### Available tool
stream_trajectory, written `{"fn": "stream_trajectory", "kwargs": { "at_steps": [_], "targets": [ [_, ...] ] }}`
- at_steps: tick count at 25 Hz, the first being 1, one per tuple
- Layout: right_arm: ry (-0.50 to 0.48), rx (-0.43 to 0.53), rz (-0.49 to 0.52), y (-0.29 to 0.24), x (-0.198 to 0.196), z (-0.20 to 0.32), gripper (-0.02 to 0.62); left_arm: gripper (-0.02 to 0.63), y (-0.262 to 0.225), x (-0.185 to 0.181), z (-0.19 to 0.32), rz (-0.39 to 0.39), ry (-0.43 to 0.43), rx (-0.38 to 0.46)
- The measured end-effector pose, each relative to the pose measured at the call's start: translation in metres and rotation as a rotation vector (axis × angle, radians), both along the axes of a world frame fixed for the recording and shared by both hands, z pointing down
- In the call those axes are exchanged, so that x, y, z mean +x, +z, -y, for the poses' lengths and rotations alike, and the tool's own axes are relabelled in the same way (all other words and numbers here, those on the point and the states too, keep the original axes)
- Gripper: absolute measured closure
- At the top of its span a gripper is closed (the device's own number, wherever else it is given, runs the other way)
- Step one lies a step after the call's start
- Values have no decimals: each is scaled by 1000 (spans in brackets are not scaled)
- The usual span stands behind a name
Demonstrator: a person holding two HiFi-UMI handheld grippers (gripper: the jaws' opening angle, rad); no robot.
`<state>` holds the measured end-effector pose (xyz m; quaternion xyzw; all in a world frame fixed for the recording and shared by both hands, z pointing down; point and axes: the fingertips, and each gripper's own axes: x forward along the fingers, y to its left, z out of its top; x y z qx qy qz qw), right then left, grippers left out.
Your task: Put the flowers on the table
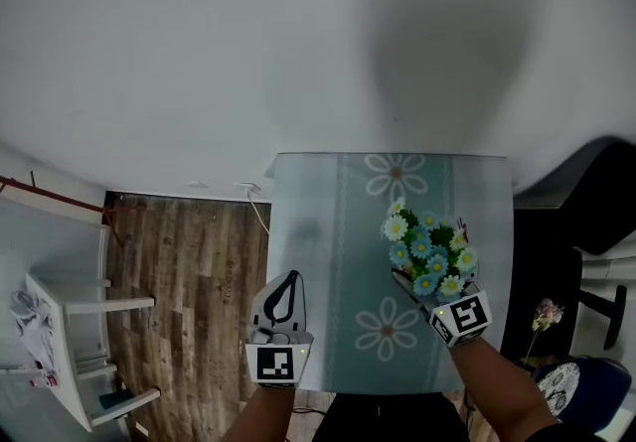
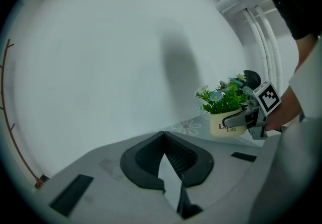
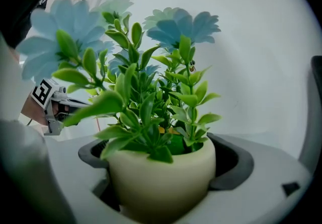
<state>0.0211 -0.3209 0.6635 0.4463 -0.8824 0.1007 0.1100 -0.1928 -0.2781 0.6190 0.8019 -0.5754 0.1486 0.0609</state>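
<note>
Head view, listed from frame left to frame right.

- White chair: standing at lower left on the wooden floor.
- Left forearm: coming up almost straight from the bottom edge, left of centre.
- Left gripper: hovering over the near left edge of the table and pointing toward the top of the frame. In its own view the left gripper is showing both dark pads meeting at the tips, with nothing between them.
- Table: a pale teal top printed with white daisies, running up the centre of the frame.
- Flowers: a blue and white bunch with green leaves in a cream pot, sitting over the right half of the table. Whether the base is touching the top cannot be told.
- Right gripper: clamping the pot from the near side, with one dark pad pressing on each side of it. The leaves and blooms are filling its own view.
- Right forearm: slanting in from the lower right corner toward upper left, with the marker cube facing up.
- Pink flower: lying off the table at far right.
</note>
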Motion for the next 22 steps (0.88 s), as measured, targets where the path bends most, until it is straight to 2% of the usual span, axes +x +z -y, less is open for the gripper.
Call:
{"fn": "stream_trajectory", "kwargs": {
  "at_steps": [6,14,22],
  "targets": [
    [11,-23,-9,19,-1,6,29,601,17,-5,1,15,0,-25],
    [-18,-31,-20,38,-13,9,29,601,31,0,-1,-15,-18,-63],
    [-45,-42,-54,47,-20,13,29,601,35,-3,-9,-2,-18,-79]
  ]
}}
